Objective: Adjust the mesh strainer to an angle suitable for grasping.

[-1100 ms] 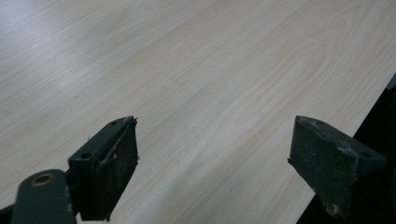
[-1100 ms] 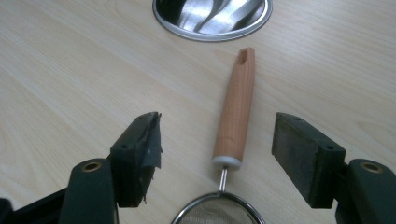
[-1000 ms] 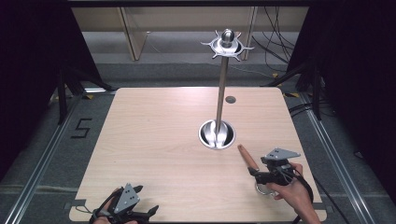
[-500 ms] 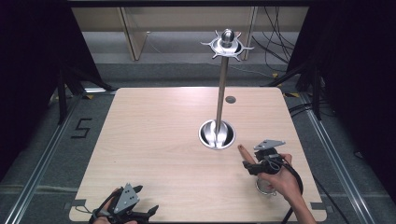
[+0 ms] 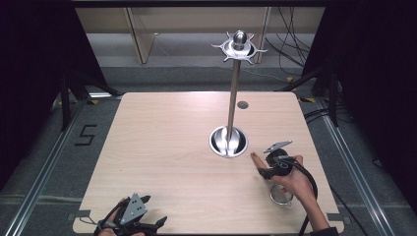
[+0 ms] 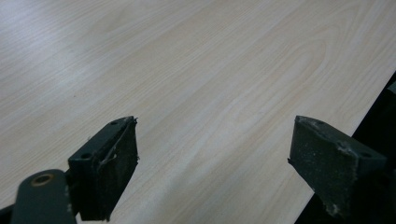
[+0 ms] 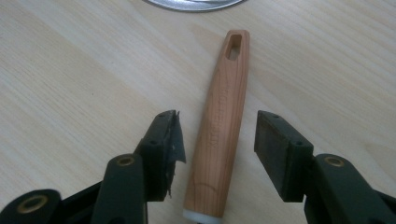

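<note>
The right gripper [image 7: 218, 140] has its jaws apart on either side of a wooden handle [image 7: 219, 126] lying on the table [image 5: 162, 147], lower right of the high view, near the metal stand [image 5: 229, 141]; the left gripper [image 6: 215, 168], lower left, is spread wide over bare wood.

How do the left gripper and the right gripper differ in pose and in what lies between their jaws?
The left gripper has bare table between its jaws; the right gripper straddles a wooden handle. The left sits at the table's near edge; the right sits near the stand's round metal base. Both are open.
</note>
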A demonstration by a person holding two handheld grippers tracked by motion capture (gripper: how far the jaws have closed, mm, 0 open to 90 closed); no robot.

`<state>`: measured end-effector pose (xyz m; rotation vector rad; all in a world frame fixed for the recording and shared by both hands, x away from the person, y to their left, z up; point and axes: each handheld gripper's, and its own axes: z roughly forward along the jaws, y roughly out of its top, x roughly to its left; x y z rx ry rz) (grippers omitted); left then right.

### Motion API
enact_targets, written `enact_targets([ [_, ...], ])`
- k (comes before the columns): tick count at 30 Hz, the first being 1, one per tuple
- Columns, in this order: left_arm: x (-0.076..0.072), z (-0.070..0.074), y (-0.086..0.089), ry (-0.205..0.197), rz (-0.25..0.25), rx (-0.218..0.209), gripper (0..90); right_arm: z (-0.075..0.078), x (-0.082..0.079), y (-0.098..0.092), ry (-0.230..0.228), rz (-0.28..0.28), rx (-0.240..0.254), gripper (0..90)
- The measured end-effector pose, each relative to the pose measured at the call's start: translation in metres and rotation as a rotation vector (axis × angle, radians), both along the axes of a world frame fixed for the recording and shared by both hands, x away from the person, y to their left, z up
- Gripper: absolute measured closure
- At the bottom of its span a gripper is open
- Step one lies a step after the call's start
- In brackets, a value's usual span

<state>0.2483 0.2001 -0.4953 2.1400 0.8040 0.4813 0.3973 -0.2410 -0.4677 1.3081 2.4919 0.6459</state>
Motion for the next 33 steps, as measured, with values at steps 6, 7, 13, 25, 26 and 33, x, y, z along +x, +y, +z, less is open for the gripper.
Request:
enact_targets([
  [6, 0.001, 0.000, 0.001, -0.008, -0.007, 0.011, 14.8, -0.002, 0.008, 0.003, -0.001, 0.019, -0.028, 58.5],
  [7, 0.001, 0.000, 0.001, -0.012, -0.006, 0.014, 14.8, -0.002, 0.010, 0.004, -0.005, 0.028, -0.046, 58.9],
  [13, 0.002, 0.001, 0.002, -0.018, -0.020, 0.019, 14.8, -0.005, 0.013, 0.005, 0.035, 0.030, -0.059, 61.9],
  [25, 0.001, 0.000, 0.002, 0.000, 0.004, -0.002, 14.8, -0.009, 0.019, 0.002, 0.104, 0.040, -0.094, 63.9],
  [26, 0.001, 0.000, 0.002, -0.001, 0.002, 0.002, 14.8, -0.010, 0.020, 0.002, 0.112, 0.039, -0.098, 63.9],
  [33, 0.001, 0.000, 0.002, -0.009, -0.016, 0.010, 14.7, -0.011, 0.020, 0.002, 0.129, 0.043, -0.103, 65.1],
])
